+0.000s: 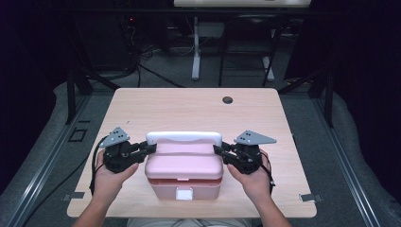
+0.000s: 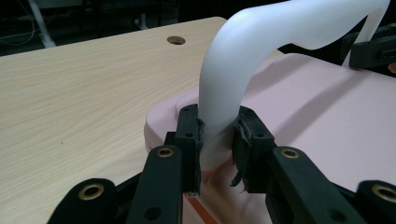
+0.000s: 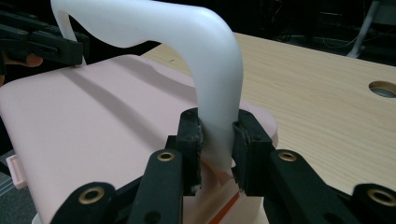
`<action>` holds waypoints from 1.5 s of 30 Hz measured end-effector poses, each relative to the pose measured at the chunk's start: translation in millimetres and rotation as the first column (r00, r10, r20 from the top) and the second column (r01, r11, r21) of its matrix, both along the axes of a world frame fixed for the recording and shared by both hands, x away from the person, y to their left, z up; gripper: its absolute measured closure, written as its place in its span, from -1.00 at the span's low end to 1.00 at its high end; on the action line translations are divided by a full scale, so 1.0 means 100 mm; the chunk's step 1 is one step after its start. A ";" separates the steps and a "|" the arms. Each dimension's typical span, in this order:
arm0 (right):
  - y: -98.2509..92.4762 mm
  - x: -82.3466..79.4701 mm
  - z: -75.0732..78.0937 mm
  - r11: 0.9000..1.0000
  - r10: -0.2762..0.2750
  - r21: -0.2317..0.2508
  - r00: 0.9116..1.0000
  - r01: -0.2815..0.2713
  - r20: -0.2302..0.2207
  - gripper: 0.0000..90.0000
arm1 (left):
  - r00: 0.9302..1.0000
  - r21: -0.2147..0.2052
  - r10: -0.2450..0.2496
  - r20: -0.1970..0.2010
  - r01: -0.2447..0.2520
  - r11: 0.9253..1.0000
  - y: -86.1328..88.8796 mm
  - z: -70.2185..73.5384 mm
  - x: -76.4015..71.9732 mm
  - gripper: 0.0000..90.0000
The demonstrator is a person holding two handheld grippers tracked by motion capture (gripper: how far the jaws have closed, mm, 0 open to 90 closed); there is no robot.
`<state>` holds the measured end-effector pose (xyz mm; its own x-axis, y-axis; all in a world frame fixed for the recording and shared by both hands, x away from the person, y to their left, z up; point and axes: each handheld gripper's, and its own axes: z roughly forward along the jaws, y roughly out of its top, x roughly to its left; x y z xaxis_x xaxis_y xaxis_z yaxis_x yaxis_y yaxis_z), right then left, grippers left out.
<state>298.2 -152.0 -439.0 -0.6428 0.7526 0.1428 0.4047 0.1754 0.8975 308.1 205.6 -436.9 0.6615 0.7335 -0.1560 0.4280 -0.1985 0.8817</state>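
A pink lidded box (image 1: pixel 183 166) with a white clasp sits near the front middle of the table. Its white handle (image 1: pixel 184 137) arches upright over the lid. My left gripper (image 1: pixel 150 148) is shut on the left leg of the white handle (image 2: pixel 219 112), low down by the lid. My right gripper (image 1: pixel 218 150) is shut on the right leg of the same handle (image 3: pixel 218 121). In each gripper view the pads press both sides of the handle, and the other gripper shows at the far end. A hand holds each gripper from below.
The light wooden table (image 1: pixel 179 109) has a round cable hole (image 1: pixel 227 100) at its back right. Behind the table stand desk legs and cables on a dark floor. Metal rails run along the floor at both sides.
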 end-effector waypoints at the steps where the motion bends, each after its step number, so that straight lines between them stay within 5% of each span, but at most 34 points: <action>1: 0.00 0.00 0.01 1.000 -0.002 0.001 1.000 0.002 0.004 0.63 | 1.000 -0.002 0.001 0.004 -0.001 1.000 0.00 0.00 0.00 0.63; 10: 0.00 0.02 0.02 1.000 -0.009 0.010 1.000 0.009 0.011 0.64 | 1.000 -0.037 0.009 0.013 -0.009 0.999 0.06 0.02 -0.02 0.50; 21: 0.00 0.03 0.03 1.000 -0.010 0.016 1.000 0.009 0.012 0.64 | 0.999 -0.008 0.038 0.021 -0.038 0.999 0.21 0.09 -0.11 0.50; 33: -0.01 0.06 0.08 1.000 -0.009 0.030 1.000 0.008 0.014 0.64 | 0.998 0.031 0.059 0.006 -0.059 0.998 0.28 0.03 -0.14 0.73; 45: -0.01 0.09 0.10 0.999 -0.011 0.045 1.000 0.011 0.015 0.64 | 0.999 0.062 0.021 -0.034 -0.019 0.998 0.28 -0.13 -0.26 0.98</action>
